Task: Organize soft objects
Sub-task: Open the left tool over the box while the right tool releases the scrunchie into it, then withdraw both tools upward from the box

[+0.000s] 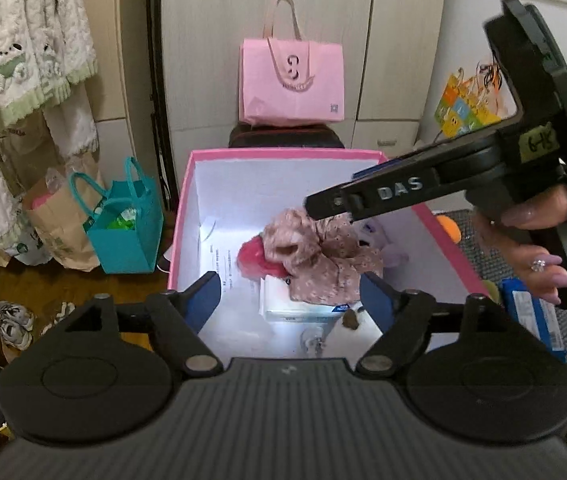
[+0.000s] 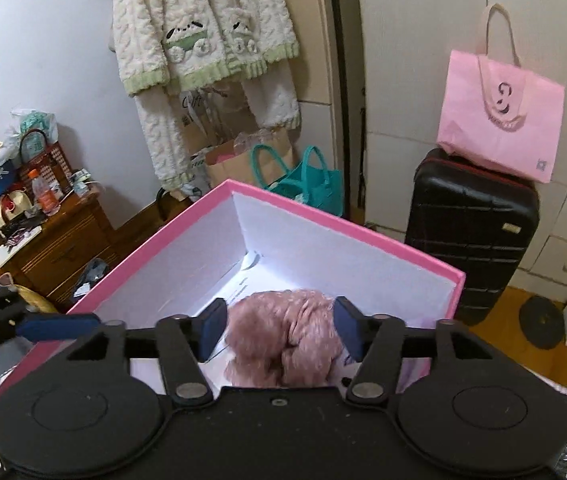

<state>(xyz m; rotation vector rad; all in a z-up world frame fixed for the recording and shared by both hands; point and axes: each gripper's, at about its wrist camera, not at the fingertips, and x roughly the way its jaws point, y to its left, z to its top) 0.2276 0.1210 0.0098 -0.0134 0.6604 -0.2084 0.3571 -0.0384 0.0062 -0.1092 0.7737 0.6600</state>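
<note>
Lying crumpled inside the pink-rimmed, white-lined cardboard box (image 1: 187, 200), the dusty-pink floral fabric garment (image 1: 319, 256) rests on a red soft item (image 1: 253, 260) and a white packet (image 1: 283, 300). Both left tongs (image 1: 289, 300) and right tongs (image 2: 281, 330) hang released above it, gripping nothing.

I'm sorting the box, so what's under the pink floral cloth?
Under the floral cloth in the pink box: a red soft thing and a white packet peek out; the rest is covered.
</note>
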